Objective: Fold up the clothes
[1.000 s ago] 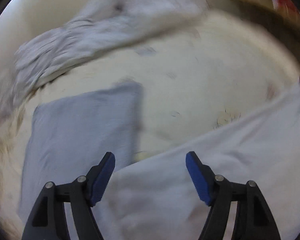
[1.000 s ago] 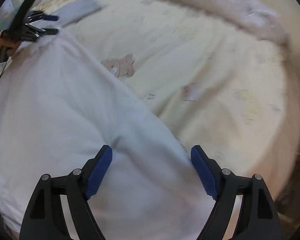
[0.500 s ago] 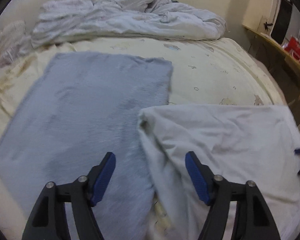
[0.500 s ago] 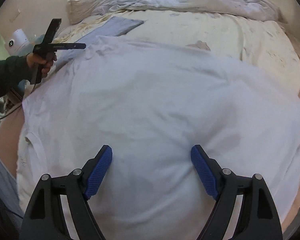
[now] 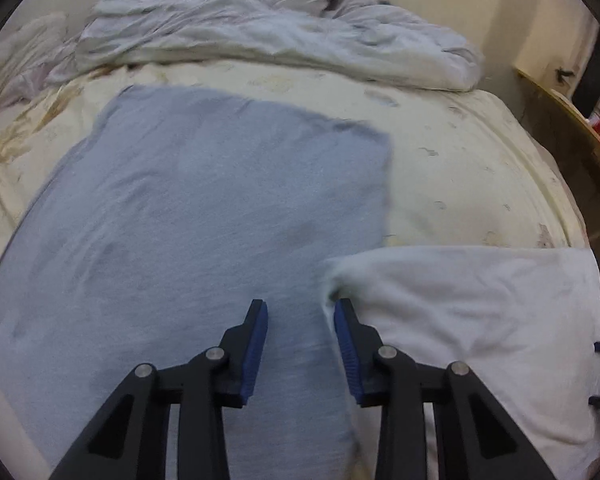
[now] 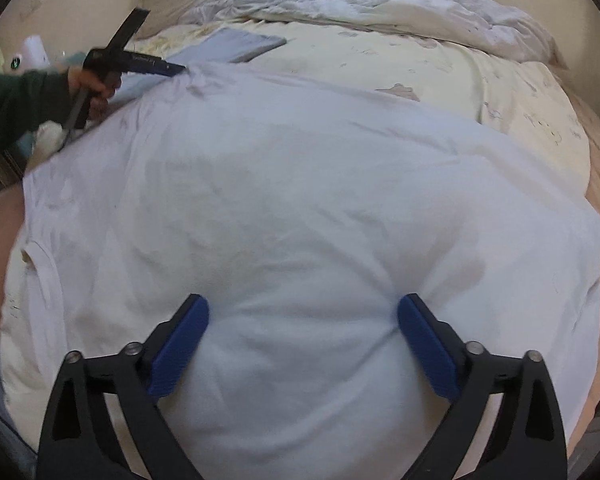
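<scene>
Lying flat, white garment (image 6: 300, 200) overlaps grey garment (image 5: 188, 220).

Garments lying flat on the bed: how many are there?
2: a blue-grey garment on the left, and a white garment beside it on the right. Others may hide in the crumpled bedding.

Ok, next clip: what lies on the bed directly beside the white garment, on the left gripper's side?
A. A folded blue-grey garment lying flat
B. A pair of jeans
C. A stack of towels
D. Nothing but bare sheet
A. In the left wrist view a flat blue-grey garment lies on the bed, its right edge meeting the white garment.
</scene>
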Available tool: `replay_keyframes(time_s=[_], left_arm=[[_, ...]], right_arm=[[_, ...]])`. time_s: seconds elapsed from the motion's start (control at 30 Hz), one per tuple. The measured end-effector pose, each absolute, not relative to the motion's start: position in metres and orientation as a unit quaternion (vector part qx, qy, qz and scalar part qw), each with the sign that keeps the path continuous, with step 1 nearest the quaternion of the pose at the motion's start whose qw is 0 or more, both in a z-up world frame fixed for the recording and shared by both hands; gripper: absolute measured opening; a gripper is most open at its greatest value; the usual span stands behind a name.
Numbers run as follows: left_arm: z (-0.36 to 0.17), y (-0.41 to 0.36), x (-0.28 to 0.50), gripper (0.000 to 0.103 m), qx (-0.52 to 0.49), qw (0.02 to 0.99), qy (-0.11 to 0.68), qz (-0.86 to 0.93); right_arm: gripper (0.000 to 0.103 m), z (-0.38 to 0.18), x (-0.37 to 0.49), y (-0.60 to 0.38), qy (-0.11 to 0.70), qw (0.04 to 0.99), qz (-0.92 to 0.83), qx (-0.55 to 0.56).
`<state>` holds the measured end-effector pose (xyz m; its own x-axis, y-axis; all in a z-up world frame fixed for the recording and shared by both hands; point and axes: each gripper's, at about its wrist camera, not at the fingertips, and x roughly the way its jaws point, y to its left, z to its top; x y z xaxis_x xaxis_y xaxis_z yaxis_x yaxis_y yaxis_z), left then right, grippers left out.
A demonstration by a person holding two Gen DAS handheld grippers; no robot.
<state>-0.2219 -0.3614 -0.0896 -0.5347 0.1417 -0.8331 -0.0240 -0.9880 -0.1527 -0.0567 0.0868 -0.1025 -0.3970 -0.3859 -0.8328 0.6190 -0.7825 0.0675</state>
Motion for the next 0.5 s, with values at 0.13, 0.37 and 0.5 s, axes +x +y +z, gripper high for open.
replay_keyframes(time_s=[0.13,0.37,0.5], left_arm=[[-0.086,-0.37,-0.223,0.038,-0.491,0.054,-0.049,0.868],[-0.092,-0.347,-0.234,0.04,-0.507,0.108,-0.023,0.855],[-0.095,-0.339,-0.245,0.04,-0.505,0.122,-0.035,0.854]], right_arm=[[0.102,-0.11,-0.058,0.077,0.144,0.297,-0.826,0.457],[0.103,-0.114,-0.066,0.076,0.139,0.297,-0.827,0.456],[0.103,-0.115,-0.067,0.076,0.139,0.297,-0.828,0.454]])
